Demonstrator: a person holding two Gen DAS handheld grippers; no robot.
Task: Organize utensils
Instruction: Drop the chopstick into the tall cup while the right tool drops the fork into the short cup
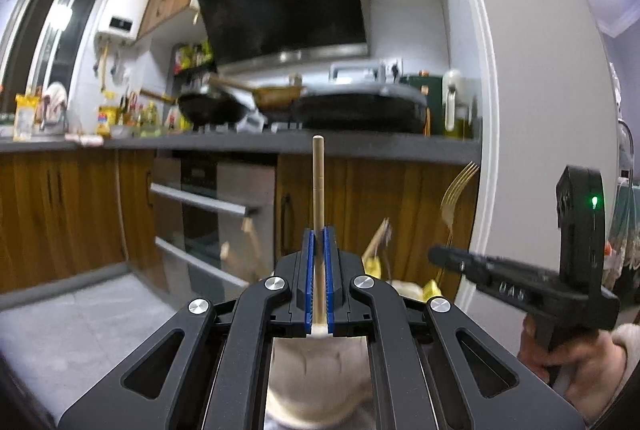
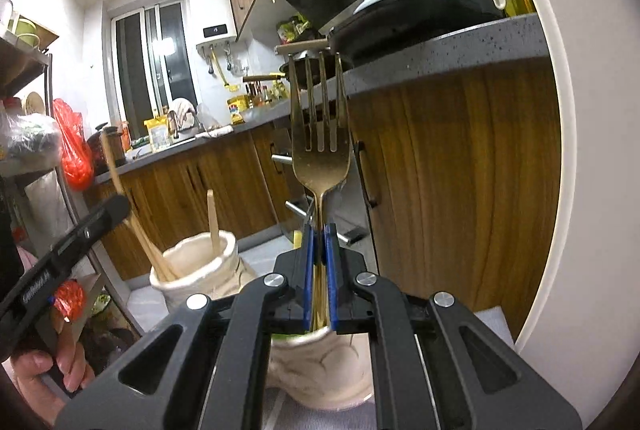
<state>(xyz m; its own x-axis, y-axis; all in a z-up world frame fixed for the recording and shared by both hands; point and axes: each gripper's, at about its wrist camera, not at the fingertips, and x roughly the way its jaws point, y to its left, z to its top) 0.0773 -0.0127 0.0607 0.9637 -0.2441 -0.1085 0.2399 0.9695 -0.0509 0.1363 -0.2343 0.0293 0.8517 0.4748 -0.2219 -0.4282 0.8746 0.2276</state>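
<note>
Left wrist view: left gripper (image 1: 319, 282) clamping a wooden stick (image 1: 318, 198) upright between blue pads, above a cream holder (image 1: 320, 382). Right wrist view: right gripper (image 2: 319, 274) pinching a gold fork (image 2: 320, 134), tines up, over a second cream holder (image 2: 324, 370); another cream holder (image 2: 200, 270) sitting left, containing wooden utensils (image 2: 212, 222).

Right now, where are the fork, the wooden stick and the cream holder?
fork (image 2: 320, 158): right wrist view, base of the tines.
wooden stick (image 1: 318, 186): left wrist view, mid-shaft.
cream holder (image 2: 188, 280): right wrist view, outer wall.
</note>
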